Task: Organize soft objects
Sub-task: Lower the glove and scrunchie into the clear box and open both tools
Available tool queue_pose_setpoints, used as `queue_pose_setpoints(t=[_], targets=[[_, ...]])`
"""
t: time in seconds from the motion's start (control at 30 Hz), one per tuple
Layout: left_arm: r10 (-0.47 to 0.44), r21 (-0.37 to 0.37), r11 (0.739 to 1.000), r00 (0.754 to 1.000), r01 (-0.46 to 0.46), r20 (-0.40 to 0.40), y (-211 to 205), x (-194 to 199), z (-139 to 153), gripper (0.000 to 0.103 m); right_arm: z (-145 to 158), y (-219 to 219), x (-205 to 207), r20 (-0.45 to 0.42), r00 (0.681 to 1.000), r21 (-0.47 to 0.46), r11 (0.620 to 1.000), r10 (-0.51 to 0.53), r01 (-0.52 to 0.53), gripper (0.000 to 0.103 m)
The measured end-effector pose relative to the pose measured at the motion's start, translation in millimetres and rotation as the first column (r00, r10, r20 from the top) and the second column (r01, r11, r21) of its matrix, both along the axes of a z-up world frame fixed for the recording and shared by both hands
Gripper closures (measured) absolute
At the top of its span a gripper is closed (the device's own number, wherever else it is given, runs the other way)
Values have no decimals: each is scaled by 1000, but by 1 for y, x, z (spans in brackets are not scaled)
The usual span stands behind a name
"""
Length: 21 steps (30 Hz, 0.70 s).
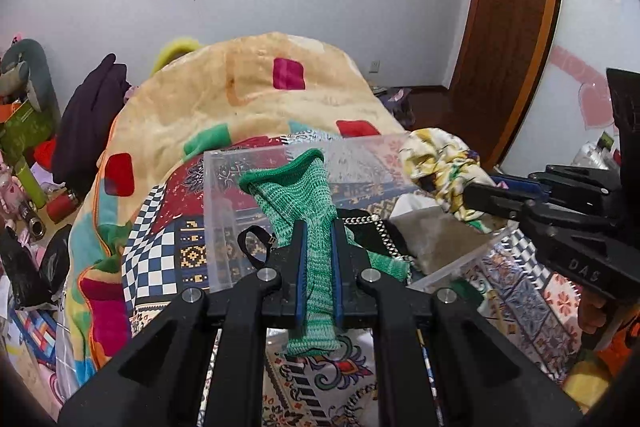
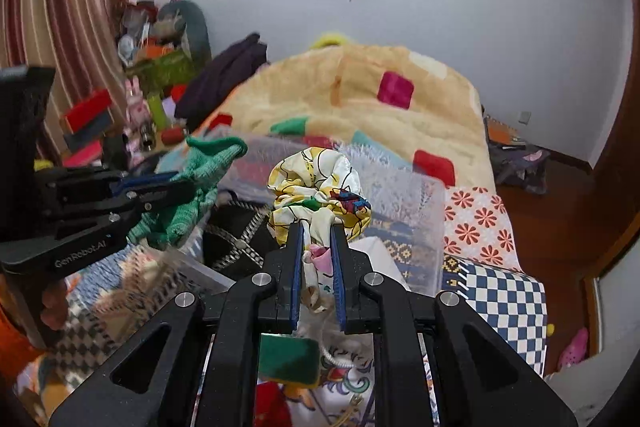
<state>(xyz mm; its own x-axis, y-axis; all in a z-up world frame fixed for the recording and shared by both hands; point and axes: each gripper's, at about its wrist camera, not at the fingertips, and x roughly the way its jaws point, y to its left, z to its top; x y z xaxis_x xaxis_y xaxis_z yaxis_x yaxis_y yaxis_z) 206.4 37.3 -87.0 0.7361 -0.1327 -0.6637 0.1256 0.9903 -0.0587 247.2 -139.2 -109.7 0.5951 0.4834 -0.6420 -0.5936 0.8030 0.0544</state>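
My left gripper is shut on a green knitted sock, held above a clear plastic box on the bed. My right gripper is shut on a yellow floral satin scrunchie, held over the same box. The scrunchie and right gripper show at the right of the left wrist view. The sock and left gripper show at the left of the right wrist view. In the box lie a black bag with a silver chain and a beige cloth.
A thick yellow blanket with coloured squares is heaped behind the box on a patterned bedspread. Toys and clutter crowd the left side. A wooden door stands at the right. A green pad lies below my right gripper.
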Motion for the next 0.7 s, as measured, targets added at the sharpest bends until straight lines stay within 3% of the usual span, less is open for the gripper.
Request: queue_pose_setpoints(t=[0.2, 0.27, 0.53, 0.7], targets=[[10, 19, 1000, 1000, -10, -7, -6, 8, -12, 92, -17, 10, 6, -43, 999, -40, 999, 28, -30, 87], [17, 32, 999, 1000, -16, -5, -8, 8, -14, 89, -19, 12, 5, -53, 998, -51, 998, 36, -39, 80], [13, -13, 1000, 1000, -13, -2, -6, -4, -1, 57, 0, 2, -4, -31, 999, -1, 999, 36, -36, 49], [31, -18, 999, 997, -29, 66, -7, -29, 23, 41, 21, -10, -19, 5, 1000, 44, 999, 11, -11, 33]])
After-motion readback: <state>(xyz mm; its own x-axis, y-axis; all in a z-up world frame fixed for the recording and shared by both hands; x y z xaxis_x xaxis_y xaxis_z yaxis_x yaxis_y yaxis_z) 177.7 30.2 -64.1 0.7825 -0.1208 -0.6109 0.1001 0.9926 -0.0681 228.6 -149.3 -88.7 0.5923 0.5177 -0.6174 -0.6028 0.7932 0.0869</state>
